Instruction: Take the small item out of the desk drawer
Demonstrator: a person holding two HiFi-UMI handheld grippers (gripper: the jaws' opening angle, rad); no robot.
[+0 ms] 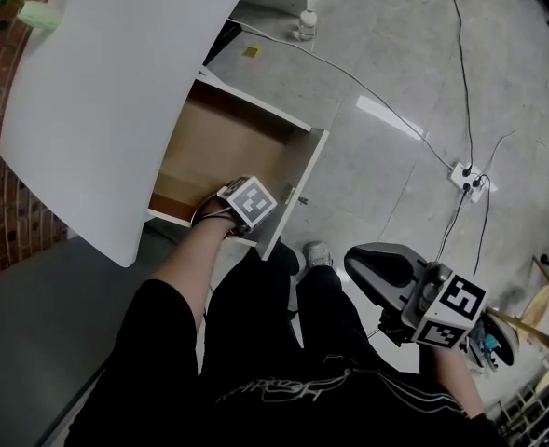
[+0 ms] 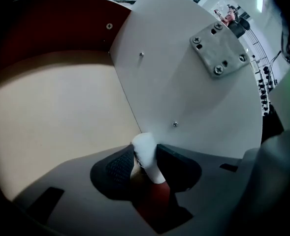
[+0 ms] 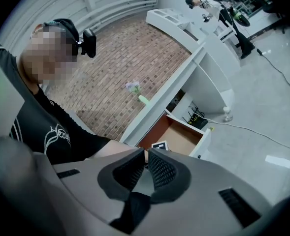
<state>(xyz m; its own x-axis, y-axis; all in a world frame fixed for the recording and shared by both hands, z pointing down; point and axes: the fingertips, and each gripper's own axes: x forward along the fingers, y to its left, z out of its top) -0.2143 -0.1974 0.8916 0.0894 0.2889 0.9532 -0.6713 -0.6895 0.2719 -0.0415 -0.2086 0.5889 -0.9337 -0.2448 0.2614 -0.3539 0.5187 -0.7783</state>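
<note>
The open desk drawer (image 1: 220, 138) has a bare brown floor and white walls. My left gripper (image 1: 226, 216) reaches down into its near right corner, and its marker cube hides the jaws in the head view. In the left gripper view the left gripper (image 2: 145, 157) is shut on a small white cylindrical item (image 2: 147, 154), held between both pads close to the drawer's white side wall (image 2: 184, 82). My right gripper (image 1: 378, 268) hangs to the right over the floor, away from the drawer. In its own view the right gripper (image 3: 145, 155) is shut with nothing in it.
The white desk top (image 1: 116, 82) overhangs the drawer's left side, next to a brick wall (image 1: 4, 203). A cable runs across the grey floor to a power strip (image 1: 467, 177). A small bottle (image 1: 307, 24) stands at the back. The person's shoe (image 1: 318, 252) is by the drawer front.
</note>
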